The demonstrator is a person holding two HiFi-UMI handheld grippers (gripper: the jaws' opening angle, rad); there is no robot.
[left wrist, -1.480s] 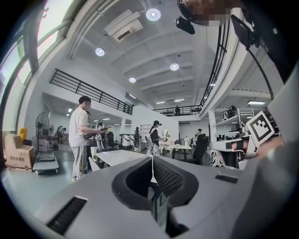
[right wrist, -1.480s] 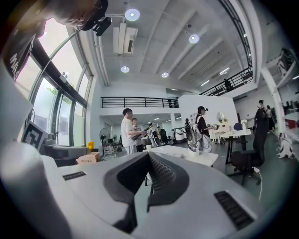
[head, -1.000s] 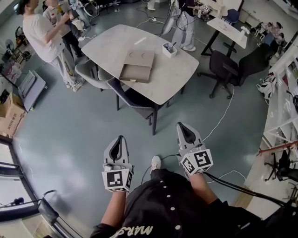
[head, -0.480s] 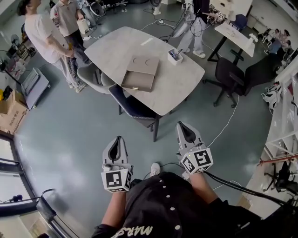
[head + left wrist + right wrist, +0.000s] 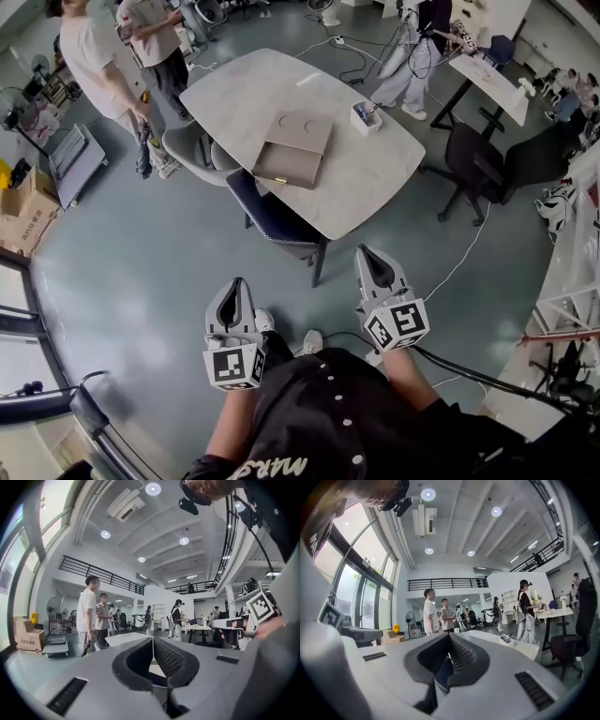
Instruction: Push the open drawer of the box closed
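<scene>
Nearest, the left gripper (image 5: 237, 292) and the right gripper (image 5: 372, 264) hang in front of the person's body over the floor. Each has its jaws pressed together with nothing between them. Beyond a chair (image 5: 272, 214) tucked at the table's near edge, the box (image 5: 305, 129) lies on the table (image 5: 253, 89) close to that edge. Its drawer (image 5: 281, 169) is pulled out toward the chair. Nothing is done yet: both grippers are well apart from the box, so the approach and the push remain.

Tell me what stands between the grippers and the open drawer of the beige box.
A dark blue padded chair sits tucked at the grey table's near edge, directly before the flat beige box's drawer. The left gripper and right gripper, both shut, are short of it over floor.
</scene>
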